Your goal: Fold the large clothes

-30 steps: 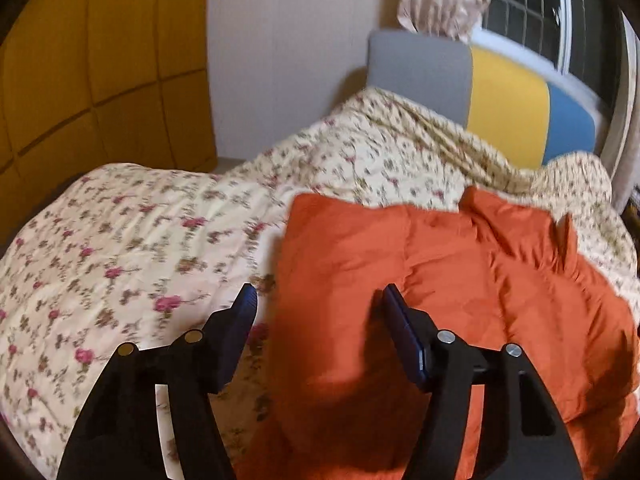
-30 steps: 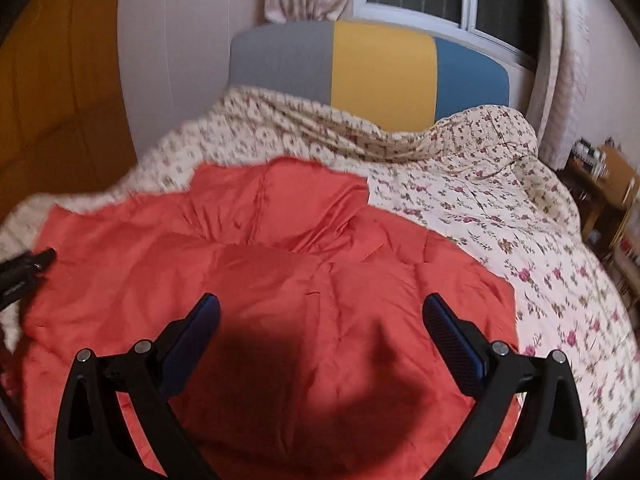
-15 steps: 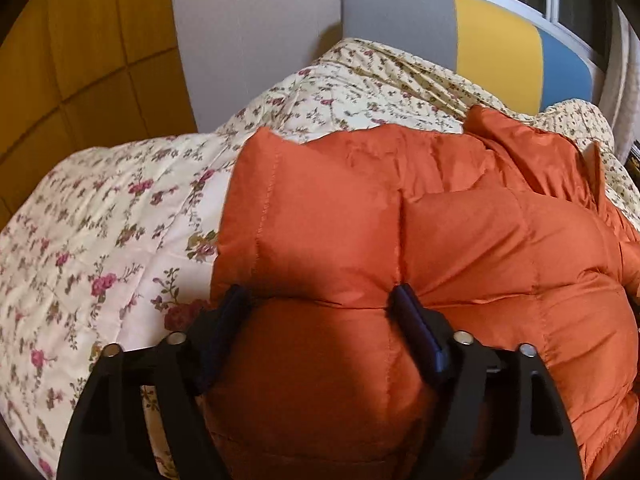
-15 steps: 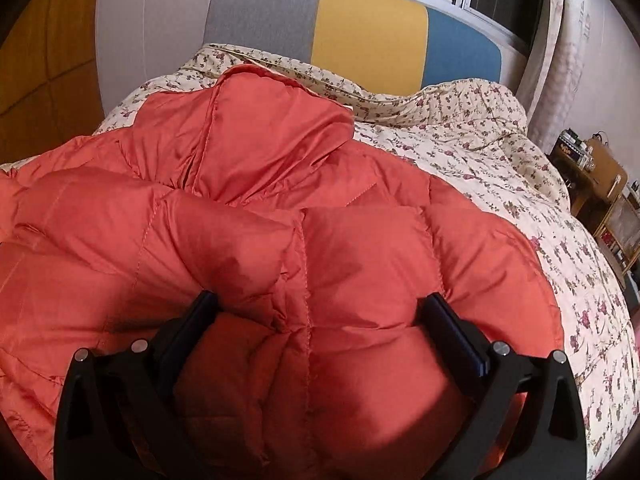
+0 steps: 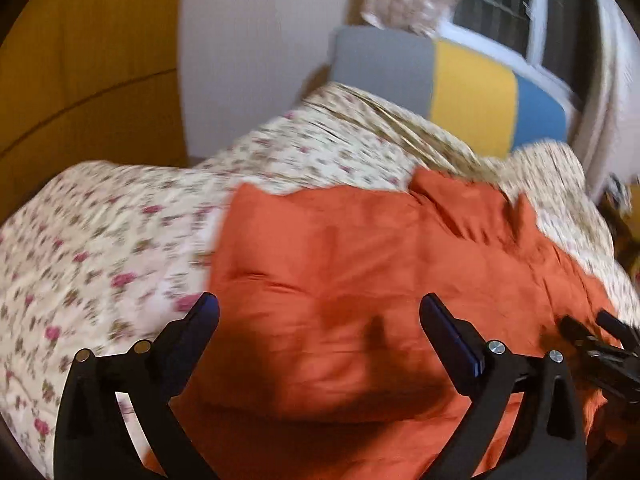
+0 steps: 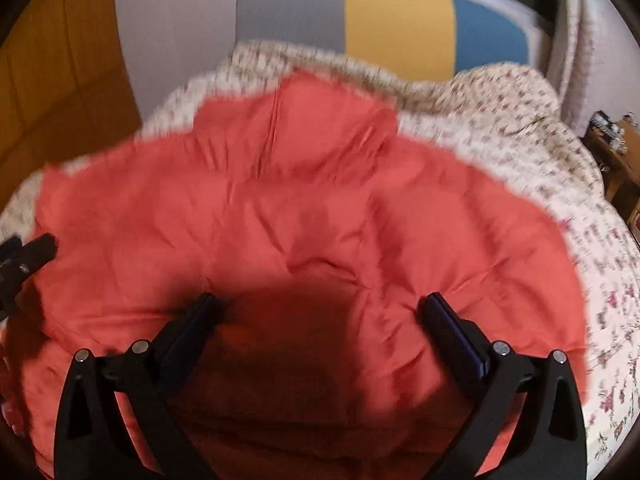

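An orange puffy down jacket [image 5: 360, 272] lies spread on a floral quilt [image 5: 100, 240]; in the right wrist view it [image 6: 304, 208] fills the middle, collar [image 6: 320, 120] towards the headboard. My left gripper [image 5: 320, 320] is open and empty, hovering above the jacket's left part. My right gripper [image 6: 320, 316] is open and empty above the jacket's middle. The right gripper shows at the right edge of the left wrist view [image 5: 596, 344]; the left gripper shows at the left edge of the right wrist view [image 6: 24, 256].
The floral quilt covers the bed [image 6: 520, 120]. A grey, yellow and blue headboard [image 6: 400, 28] stands at the far end under a window [image 5: 512, 8]. A yellow padded wall [image 5: 80, 80] is on the left. Wooden furniture [image 6: 616, 160] stands right of the bed.
Both grippers have pulled back and up from the jacket, which they were pressed into half a second ago. The jacket lies flatter and farther from the cameras. Both views are motion-blurred.
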The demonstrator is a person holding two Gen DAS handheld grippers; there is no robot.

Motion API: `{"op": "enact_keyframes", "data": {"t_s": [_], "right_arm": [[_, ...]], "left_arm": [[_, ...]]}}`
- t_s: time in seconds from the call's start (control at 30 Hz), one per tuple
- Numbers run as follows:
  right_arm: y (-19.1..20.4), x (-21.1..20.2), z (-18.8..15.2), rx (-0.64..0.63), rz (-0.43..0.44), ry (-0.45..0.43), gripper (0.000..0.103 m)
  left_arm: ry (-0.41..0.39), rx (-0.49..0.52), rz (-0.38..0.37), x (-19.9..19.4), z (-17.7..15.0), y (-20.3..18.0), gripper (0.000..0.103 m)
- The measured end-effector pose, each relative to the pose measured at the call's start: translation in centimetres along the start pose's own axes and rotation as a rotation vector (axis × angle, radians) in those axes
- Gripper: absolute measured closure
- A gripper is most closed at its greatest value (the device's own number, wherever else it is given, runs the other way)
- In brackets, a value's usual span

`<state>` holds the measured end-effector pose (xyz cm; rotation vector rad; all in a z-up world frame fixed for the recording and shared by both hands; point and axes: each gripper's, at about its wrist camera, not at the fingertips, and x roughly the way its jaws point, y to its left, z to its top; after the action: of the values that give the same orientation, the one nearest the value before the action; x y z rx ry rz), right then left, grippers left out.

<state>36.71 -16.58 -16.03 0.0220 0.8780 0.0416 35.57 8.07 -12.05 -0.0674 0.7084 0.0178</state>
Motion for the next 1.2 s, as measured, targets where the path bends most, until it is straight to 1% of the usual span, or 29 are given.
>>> {"op": "enact_keyframes", "data": {"t_s": [0.03,0.1,0.13,0.2,0.27,0.33,0.4,0.47,0.6,0.7,0.73,0.83,0.87,0.93,1.03,1.07,1.13,1.2], "right_arm": [[0.0,0.3,-0.1,-0.005,-0.003,0.000,0.002],[0.0,0.7,-0.2,-0.012,-0.021,-0.002,0.002],[0.0,0.9,-0.3,-0.017,-0.031,-0.004,0.002],[0.0,1.2,-0.3,-0.024,-0.040,-0.006,0.002],[-0.4,1.3,-0.3,-0.015,-0.028,-0.004,0.002],[-1.0,0.9,-0.1,0.000,-0.002,0.006,0.002],[-1.5,-0.4,-0.2,0.019,0.019,0.019,0.002],[-2.4,-3.0,-0.8,0.063,0.060,0.012,0.002],[-4.9,-7.8,-2.6,0.134,0.134,0.017,0.002],[-7.3,-11.2,-5.3,0.179,0.169,0.021,0.002],[-8.1,-12.6,-6.7,0.197,0.172,0.018,0.002],[-10.5,-15.7,-10.1,0.236,0.169,0.004,0.002],[-11.1,-16.4,-10.9,0.245,0.162,0.000,0.003],[-12.4,-18.0,-12.8,0.259,0.144,-0.009,0.005],[-13.5,-19.7,-15.0,0.278,0.141,-0.007,0.009],[-13.9,-20.3,-15.9,0.285,0.143,-0.006,0.013],[-14.6,-21.1,-17.4,0.286,0.133,-0.003,0.016],[-15.2,-21.6,-18.7,0.295,0.123,0.010,0.022]], "left_arm": [[0.015,0.027,0.000,0.7,-0.1,-0.8,0.003],[0.090,0.112,0.029,3.3,-1.3,-2.5,0.003],[0.116,0.129,0.038,4.5,-2.0,-2.9,0.003],[0.149,0.111,0.029,5.8,-2.3,-2.6,0.003],[0.165,0.116,0.033,6.4,-2.4,-2.7,0.003],[0.164,0.113,0.029,6.4,-2.4,-2.6,0.003],[0.159,0.102,0.019,6.2,-2.3,-2.4,0.003],[0.148,0.095,0.013,5.2,-2.2,-2.1,0.003],[0.100,0.103,-0.019,0.3,-3.3,-1.5,0.003],[0.084,0.120,-0.039,-3.3,-5.0,-0.6,0.003],[0.078,0.126,-0.044,-4.1,-5.5,-0.3,0.003],[0.052,0.136,-0.008,-7.0,-7.8,1.1,0.003],[0.045,0.128,0.005,-8.0,-8.7,1.8,0.003],[0.039,0.101,0.004,-9.7,-10.3,3.3,0.003],[0.050,0.058,0.028,-11.2,-12.0,5.4,0.003],[0.052,0.044,0.029,-11.5,-12.4,5.9,0.003],[0.061,0.003,0.028,-12.2,-13.1,7.2,0.003],[0.068,-0.044,0.018,-12.9,-13.7,8.4,0.003]]}}
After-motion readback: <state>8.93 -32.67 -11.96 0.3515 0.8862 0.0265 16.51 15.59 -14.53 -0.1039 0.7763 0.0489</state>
